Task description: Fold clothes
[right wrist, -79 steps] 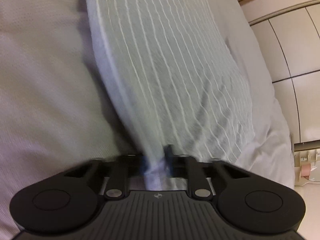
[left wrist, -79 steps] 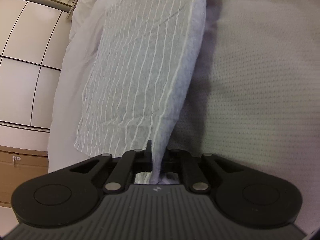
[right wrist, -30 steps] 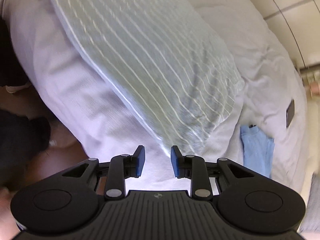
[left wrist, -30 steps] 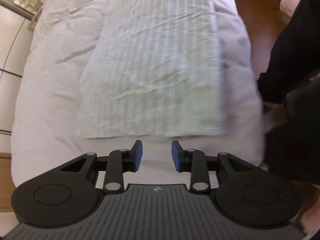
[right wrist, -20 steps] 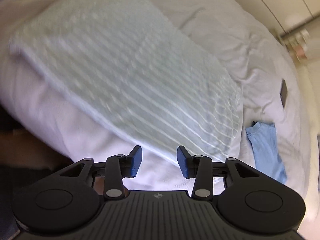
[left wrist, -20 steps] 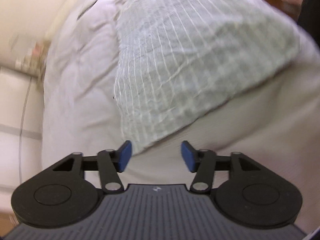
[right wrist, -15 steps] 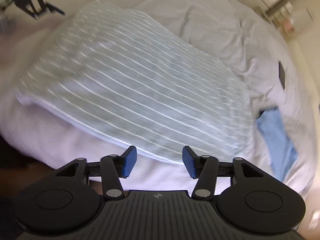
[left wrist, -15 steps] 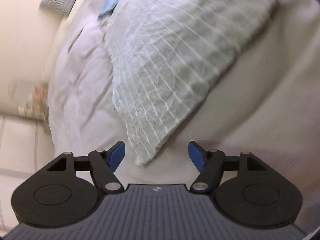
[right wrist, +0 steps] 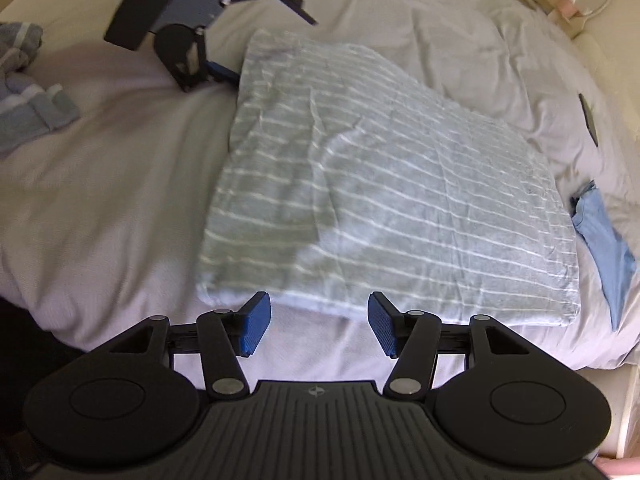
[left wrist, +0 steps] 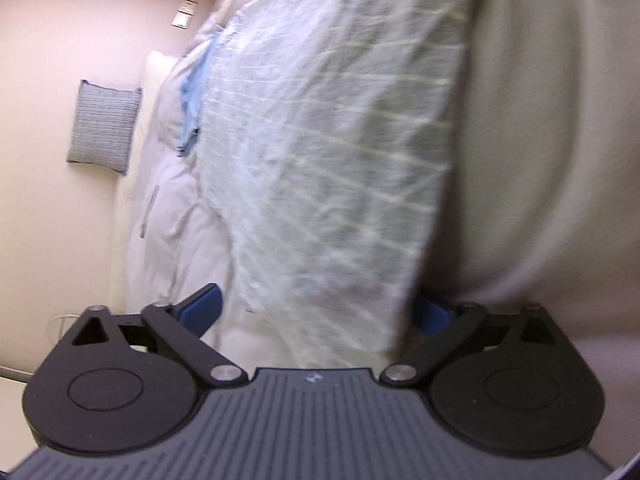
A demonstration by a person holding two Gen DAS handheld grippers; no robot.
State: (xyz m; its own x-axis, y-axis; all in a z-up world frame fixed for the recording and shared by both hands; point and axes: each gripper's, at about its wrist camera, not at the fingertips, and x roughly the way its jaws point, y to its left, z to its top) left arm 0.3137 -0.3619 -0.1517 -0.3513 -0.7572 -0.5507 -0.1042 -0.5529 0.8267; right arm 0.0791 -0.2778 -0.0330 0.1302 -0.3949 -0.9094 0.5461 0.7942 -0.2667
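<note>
Left tongs (left wrist: pixel 316 312), which clamped the striped garment (left wrist: pixel 328 152) moments ago, are spreading, a corner of it lying loose between the pads. Right tongs (right wrist: pixel 318 326), spreading too and empty, hover just short of its near edge on the bed (right wrist: pixel 100 184): one fold laid, next grasp pending.

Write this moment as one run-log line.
striped garment: flat on bed | left hand-held gripper: opening, straddles corner | right hand-held gripper: opening, empty

Garment (right wrist: pixel 384 184), frame centre: grey-green, thin white stripes. Bedding (right wrist: pixel 112 168): plain white. Cloth (right wrist: pixel 604 240), right edge: light blue. Gripper pads (right wrist: pixel 256 330): blue; bodies black.
</note>
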